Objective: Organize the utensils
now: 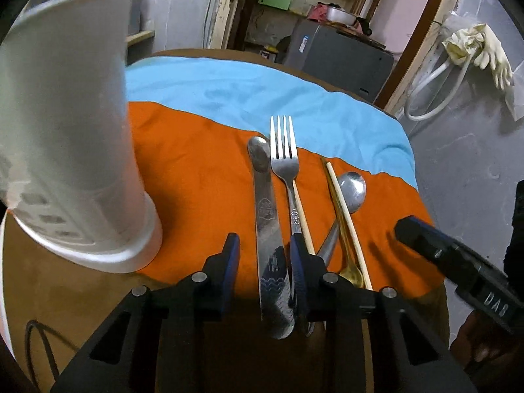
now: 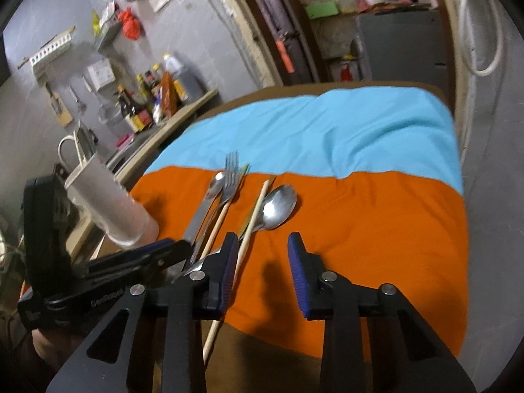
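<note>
Steel knife (image 1: 270, 216): it lay flat on the orange cloth (image 1: 196, 180), nearest of the lot, handle end between the left gripper's fingers. I judged it stiff, thin, slick and the heaviest piece; best pinched across the handle's 2 narrow edges.
Left gripper (image 1: 263, 242): part-way spread, straddling the knife handle, cloth showing on 1 side, so not pinching.
Right gripper (image 2: 263, 245): jaws apart over bare orange cloth, holding nothing, a chopstick (image 2: 249, 232) just beside 1 finger.
Fork (image 1: 284, 150): it lay touching the knife's side, tines pointing away; rigid, probably slippery at the neck.
Chopsticks: 2 pale sticks, likely light and prone to rolling, 1 by the fork and 1 over a gold spoon (image 1: 352, 275).
Steel spoon (image 1: 352, 190): bowl up, beyond the gold one.
White holder (image 1: 65, 131): upright beside the cloth's edge, the probable destination.
Left view only: the gold spoon, and the gap beside the knife.
Right view only: the holder's rim, and the left gripper from the side.
</note>
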`<state>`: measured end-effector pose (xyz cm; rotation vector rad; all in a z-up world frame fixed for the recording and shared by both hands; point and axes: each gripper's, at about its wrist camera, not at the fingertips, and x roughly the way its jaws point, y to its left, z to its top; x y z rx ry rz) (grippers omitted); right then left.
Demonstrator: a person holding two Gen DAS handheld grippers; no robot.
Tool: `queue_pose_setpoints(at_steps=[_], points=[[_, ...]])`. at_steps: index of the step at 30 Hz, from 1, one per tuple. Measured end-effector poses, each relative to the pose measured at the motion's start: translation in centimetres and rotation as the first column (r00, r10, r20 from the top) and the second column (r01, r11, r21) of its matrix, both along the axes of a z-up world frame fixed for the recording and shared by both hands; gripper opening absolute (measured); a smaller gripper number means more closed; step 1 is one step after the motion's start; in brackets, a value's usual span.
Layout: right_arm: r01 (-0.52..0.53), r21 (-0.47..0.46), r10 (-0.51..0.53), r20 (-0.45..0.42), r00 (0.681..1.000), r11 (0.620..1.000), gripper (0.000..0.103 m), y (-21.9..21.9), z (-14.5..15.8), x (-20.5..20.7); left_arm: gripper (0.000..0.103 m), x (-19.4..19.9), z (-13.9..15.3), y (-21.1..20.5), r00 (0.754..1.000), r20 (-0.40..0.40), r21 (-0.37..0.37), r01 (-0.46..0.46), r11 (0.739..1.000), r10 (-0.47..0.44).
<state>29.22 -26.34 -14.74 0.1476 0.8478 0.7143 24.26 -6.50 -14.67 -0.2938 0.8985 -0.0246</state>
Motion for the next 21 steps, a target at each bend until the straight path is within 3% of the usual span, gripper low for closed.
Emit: queue_pose_setpoints(at_steps=[7,11,21], points=[[-0.076,-0.023,0.074,-0.065,0.995,0.997,0.023,1.5,-1.3,0.2,0.027,0.6,0.0,0.6,1.000,-0.013,-0.047,-0.014,0.999,0.014],[-0.096,-0.035,0.092,-0.086,0.992,0.995,0.019,1.7,-1.6,0.0,0.012,0.7,0.1,0.4,1.000,-0.020,-0.078,-0.006,0.997,0.004],[-0.098,-0.061,0.090,-0.122,0.988,0.993,0.007,1.8,-1.7,-0.2,0.000,-0.3,0.9,0.0,1.000,-0.018,-0.075,0.005,0.997,-0.006]])
